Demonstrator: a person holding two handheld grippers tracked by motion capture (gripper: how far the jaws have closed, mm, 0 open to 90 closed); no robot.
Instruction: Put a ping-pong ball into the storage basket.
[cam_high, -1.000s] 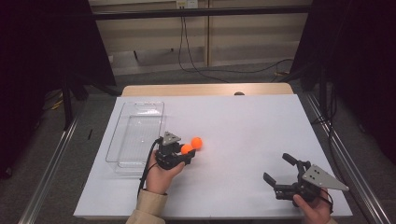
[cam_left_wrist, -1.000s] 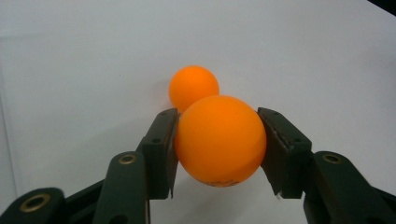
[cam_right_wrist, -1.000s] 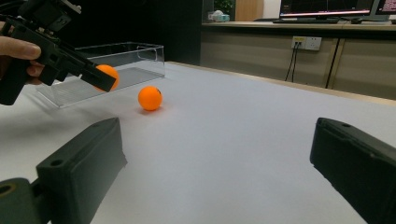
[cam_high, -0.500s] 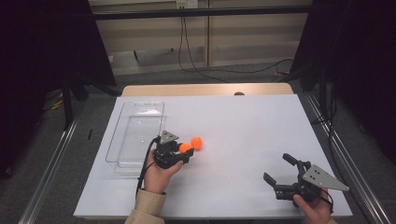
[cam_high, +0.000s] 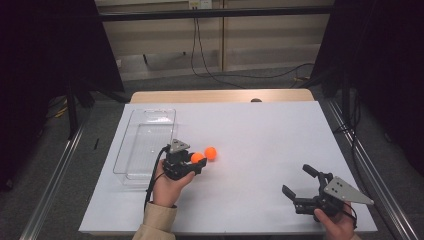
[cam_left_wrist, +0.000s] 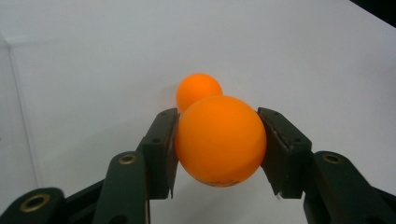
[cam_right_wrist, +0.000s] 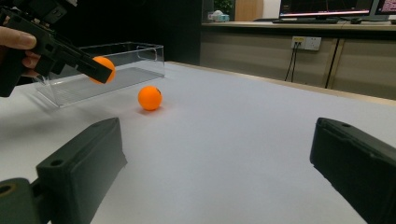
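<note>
Left gripper (cam_high: 195, 162) now clamps one orange ball (cam_left_wrist: 219, 140) lifted off the surface (cam_high: 260, 145); second ball (cam_high: 210, 153) left behind; likely headed for clear bin (cam_high: 145, 145); right gripper (cam_high: 302, 185) idle, wide open

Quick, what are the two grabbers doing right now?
Left hand-held gripper: shut on an orange ball, lifted off the table.
Right hand-held gripper: open, holding nothing.

Both grippers are black with brass-ringed screw holes: the left gripper (cam_high: 196, 162) beyond a tan sleeve (cam_high: 156, 223), the right gripper (cam_high: 299, 182) under a grey three-cornered plate (cam_high: 346, 190).
</note>
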